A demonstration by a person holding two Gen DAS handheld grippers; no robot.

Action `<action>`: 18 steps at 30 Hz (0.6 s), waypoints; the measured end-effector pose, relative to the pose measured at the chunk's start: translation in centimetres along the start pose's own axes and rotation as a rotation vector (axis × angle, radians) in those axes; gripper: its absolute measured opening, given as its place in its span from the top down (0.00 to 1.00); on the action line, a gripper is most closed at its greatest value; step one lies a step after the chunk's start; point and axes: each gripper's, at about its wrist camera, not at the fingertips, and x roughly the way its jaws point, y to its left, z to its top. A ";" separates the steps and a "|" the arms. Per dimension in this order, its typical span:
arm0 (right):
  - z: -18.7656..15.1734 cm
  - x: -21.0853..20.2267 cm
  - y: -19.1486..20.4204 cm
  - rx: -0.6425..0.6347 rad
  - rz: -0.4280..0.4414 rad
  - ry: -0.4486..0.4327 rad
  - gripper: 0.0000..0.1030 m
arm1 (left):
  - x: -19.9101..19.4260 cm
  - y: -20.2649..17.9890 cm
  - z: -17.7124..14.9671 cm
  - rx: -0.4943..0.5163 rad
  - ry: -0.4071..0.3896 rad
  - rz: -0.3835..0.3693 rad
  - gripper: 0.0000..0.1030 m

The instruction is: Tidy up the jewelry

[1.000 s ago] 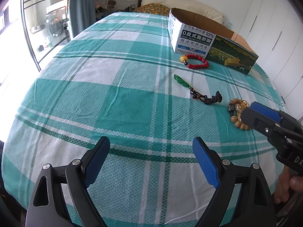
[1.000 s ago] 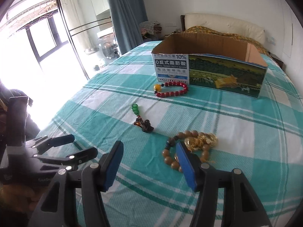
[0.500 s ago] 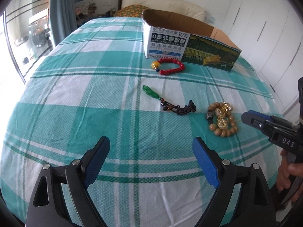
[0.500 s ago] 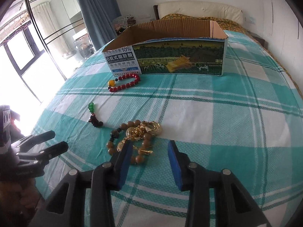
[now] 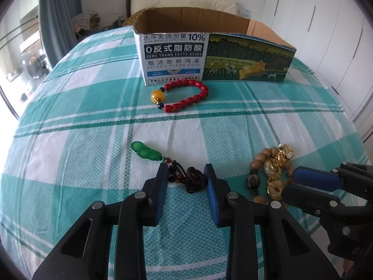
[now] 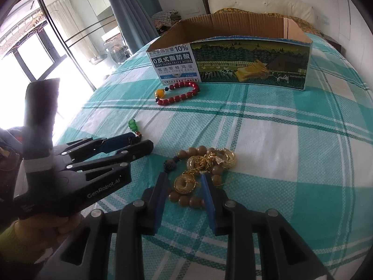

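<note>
In the left wrist view the left gripper (image 5: 185, 173) fills the lower middle of the frame, its jaws narrowed to a small gap after just closing, with the dark knotted cord of the green pendant (image 5: 146, 151) lying between the blue pads; whether the pads press on the cord cannot be told, since a slit shows on each side of the knot. The pendant's green stone lies up and to the left of the fingertips on the checked bedspread (image 5: 70, 140). In the right wrist view the right gripper (image 6: 184, 182) sits low in the middle, its jaws also just drawn in to a narrow gap, straddling the near part of the wooden bead bracelet (image 6: 198, 170) tangled with gold pieces; the right pad lies against the beads, the left pad just beside them, and a firm grip cannot be confirmed. Both grippers point steeply down at the bed. At the lower left of the right wrist view a hand (image 6: 35, 233) wraps the left gripper's handle. The red bead bracelet (image 5: 184, 95) lies in the upper middle, touching the front of the open cardboard box (image 5: 244, 58).
</note>
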 end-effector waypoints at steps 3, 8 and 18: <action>0.5 1.5 0.0 0.015 -0.029 0.022 0.74 | -0.2 0.7 -0.1 -0.023 0.000 -0.015 0.85; 0.7 2.6 1.7 -0.104 -0.133 -0.021 0.78 | -1.0 1.5 -0.9 -0.043 -0.003 -0.018 0.85; 1.5 -5.7 -3.7 0.117 0.005 -0.152 0.78 | -2.3 2.2 -2.4 -0.048 0.005 -0.047 0.85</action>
